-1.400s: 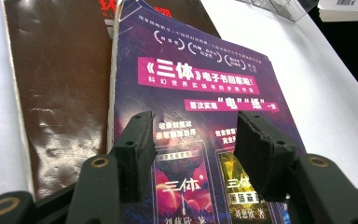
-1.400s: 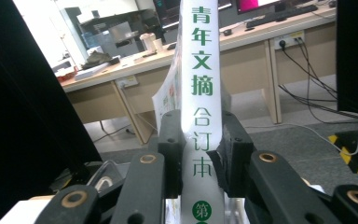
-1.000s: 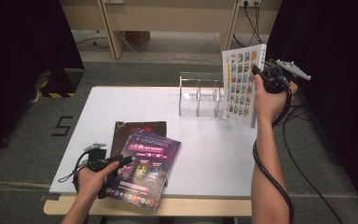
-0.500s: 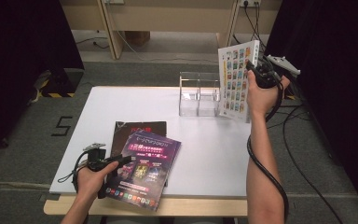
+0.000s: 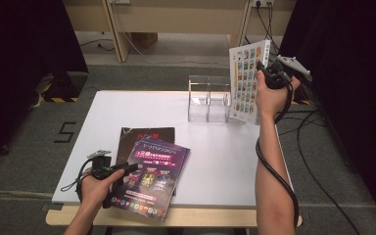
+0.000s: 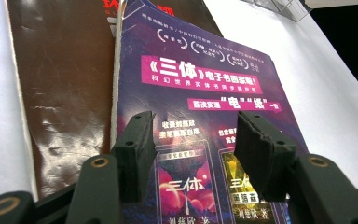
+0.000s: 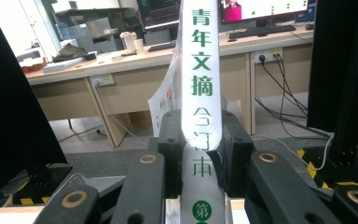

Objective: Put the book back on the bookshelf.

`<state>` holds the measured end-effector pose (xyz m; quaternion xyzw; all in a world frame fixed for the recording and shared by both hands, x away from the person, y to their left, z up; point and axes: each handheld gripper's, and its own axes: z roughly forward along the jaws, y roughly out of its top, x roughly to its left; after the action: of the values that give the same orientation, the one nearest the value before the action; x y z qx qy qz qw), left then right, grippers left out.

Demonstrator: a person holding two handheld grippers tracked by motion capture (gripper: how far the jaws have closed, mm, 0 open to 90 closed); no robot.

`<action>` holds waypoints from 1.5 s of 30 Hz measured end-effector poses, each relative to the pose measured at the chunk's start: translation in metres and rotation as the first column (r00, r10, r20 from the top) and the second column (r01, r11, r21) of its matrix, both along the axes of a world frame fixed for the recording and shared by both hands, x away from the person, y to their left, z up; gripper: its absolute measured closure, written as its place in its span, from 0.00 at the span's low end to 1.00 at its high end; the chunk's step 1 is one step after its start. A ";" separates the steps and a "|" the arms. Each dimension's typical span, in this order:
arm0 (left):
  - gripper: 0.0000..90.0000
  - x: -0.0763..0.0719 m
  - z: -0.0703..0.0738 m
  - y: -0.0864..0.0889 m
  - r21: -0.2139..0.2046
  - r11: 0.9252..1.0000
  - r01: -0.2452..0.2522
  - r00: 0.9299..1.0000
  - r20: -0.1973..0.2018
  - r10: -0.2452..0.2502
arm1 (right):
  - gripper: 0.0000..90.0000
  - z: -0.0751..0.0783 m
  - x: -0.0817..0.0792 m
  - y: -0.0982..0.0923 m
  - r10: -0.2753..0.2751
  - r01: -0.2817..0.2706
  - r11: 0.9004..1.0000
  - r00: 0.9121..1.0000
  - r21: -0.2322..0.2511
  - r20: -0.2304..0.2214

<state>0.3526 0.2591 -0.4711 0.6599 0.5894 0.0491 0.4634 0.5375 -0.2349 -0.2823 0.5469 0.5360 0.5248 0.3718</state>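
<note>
My right gripper [image 5: 269, 73] is raised at the table's far right, shut on the spine of a white magazine [image 5: 245, 83] with a grid of small coloured covers. In the right gripper view the white spine with green characters [image 7: 200, 70] stands upright between the pads of the right gripper [image 7: 198, 140]. The magazine hangs just right of a clear acrylic rack [image 5: 208, 98]. Near the front left, my left gripper [image 5: 127, 169] rests low over a purple magazine [image 5: 159, 171] lying on a dark magazine [image 5: 144, 134]. In the left gripper view the left gripper [image 6: 193, 149] is open above the purple magazine [image 6: 205, 84].
The white table [image 5: 225, 161] has bare room in its middle and right front. Cables trail on the floor [image 5: 323, 142] to the right. A wooden desk [image 5: 176, 19] stands behind the table, with dark curtains on both sides.
My right hand has carried the white magazine slightly left, closer to the clear rack. The left hand and both magazines at the front have not moved.
</note>
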 end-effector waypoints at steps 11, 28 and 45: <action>0.52 0.000 0.000 0.001 -0.003 1.000 -0.003 1.000 -0.002 0.003 | 0.82 -0.007 0.008 0.005 -0.005 0.005 1.000 1.000 0.011 -0.012; 0.52 0.001 0.000 0.001 -0.001 1.000 -0.002 1.000 -0.001 0.002 | 0.82 -0.007 0.023 0.004 -0.015 0.015 1.000 1.000 0.011 -0.020; 0.52 0.000 -0.001 0.003 -0.005 1.000 -0.007 1.000 -0.002 0.007 | 0.82 -0.020 0.038 0.010 -0.025 0.025 1.000 0.999 0.007 -0.033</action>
<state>0.3529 0.2622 -0.4718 0.6570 0.5922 0.0485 0.4640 0.5751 -0.2249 -0.3024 0.5636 0.5332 0.5128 0.3675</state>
